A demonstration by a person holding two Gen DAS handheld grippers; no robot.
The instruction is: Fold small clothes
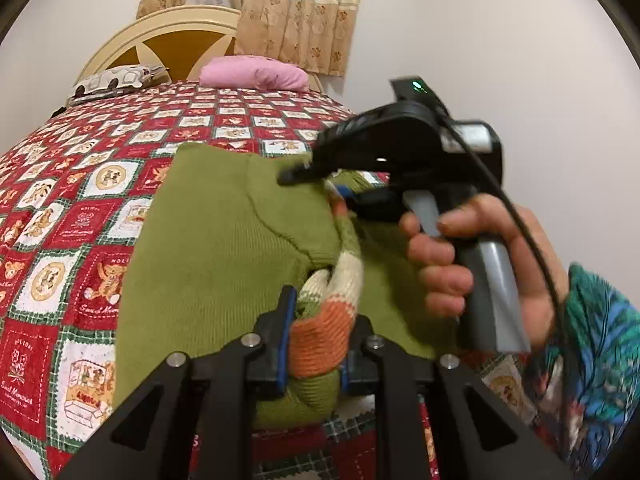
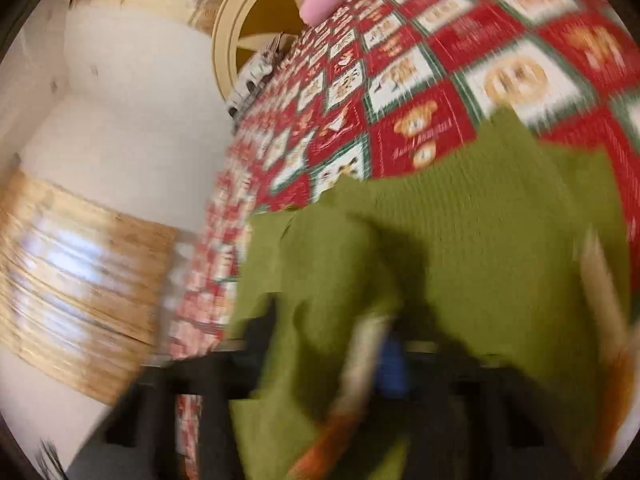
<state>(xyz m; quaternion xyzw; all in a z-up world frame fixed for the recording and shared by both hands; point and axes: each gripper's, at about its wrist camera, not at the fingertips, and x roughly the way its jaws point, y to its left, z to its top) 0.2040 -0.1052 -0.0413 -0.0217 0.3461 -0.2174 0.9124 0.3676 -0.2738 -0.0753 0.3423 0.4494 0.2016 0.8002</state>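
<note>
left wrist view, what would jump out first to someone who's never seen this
The green sweater spread over the red patchwork bedspread fills the middle, and the left gripper at the bottom is shut on its striped orange and cream cuff. At right, a hand holds the right gripper, its tips nipping the sweater's far edge. A pink pillow lies by the headboard at the back.

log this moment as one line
phase: folding | left gripper: shut on striped cuff | right gripper: shut on sweater edge | surface: quilt | right view: blurred
</note>
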